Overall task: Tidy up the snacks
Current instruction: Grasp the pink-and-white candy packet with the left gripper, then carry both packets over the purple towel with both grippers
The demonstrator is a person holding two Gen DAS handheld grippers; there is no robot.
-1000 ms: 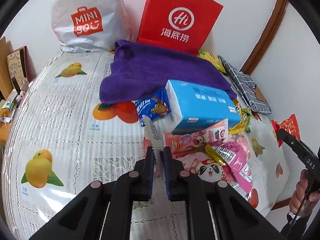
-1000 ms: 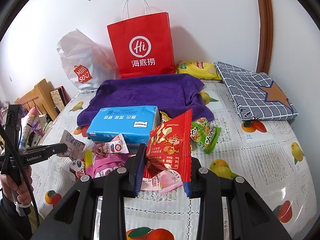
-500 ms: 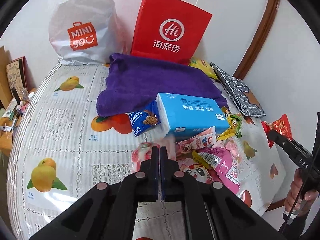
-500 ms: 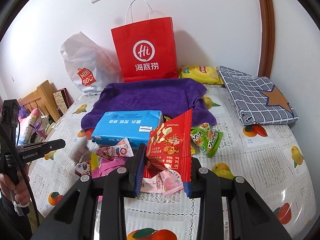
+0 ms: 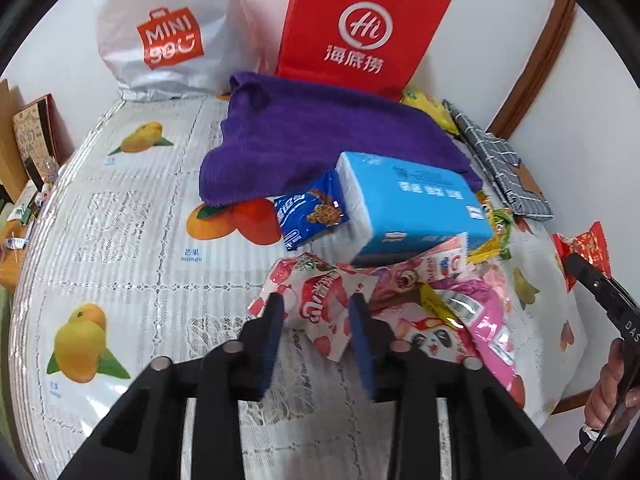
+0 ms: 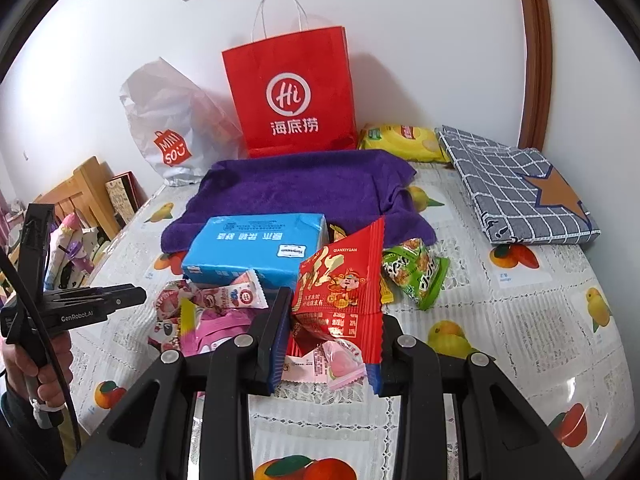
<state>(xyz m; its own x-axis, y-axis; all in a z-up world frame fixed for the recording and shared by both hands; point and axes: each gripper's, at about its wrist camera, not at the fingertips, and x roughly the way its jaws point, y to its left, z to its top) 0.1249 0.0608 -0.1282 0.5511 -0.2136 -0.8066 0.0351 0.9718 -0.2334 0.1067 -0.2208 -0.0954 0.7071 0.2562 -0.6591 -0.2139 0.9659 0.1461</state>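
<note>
Left gripper is spread around strawberry packet, unclamped; right gripper is clamped on red packet. Pickup step; closure is needed next.

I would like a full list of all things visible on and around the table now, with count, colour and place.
red paper bag: 1, red, standing at the back wall
plastic bag: 1, white, left of the red bag
towel: 1, purple, before the red bag
tissue pack: 1, blue, at the towel's front edge
blue snack packet: 1, left of the tissue pack
strawberry packet: 1, white-red, lying between the left fingers
green packet: 1, right of the pile
yellow chips bag: 1, back right
checked cloth: 1, grey, far right
tablecloth: 1, fruit print
left hand-held gripper: open
right hand-held gripper: holds red packet
</note>
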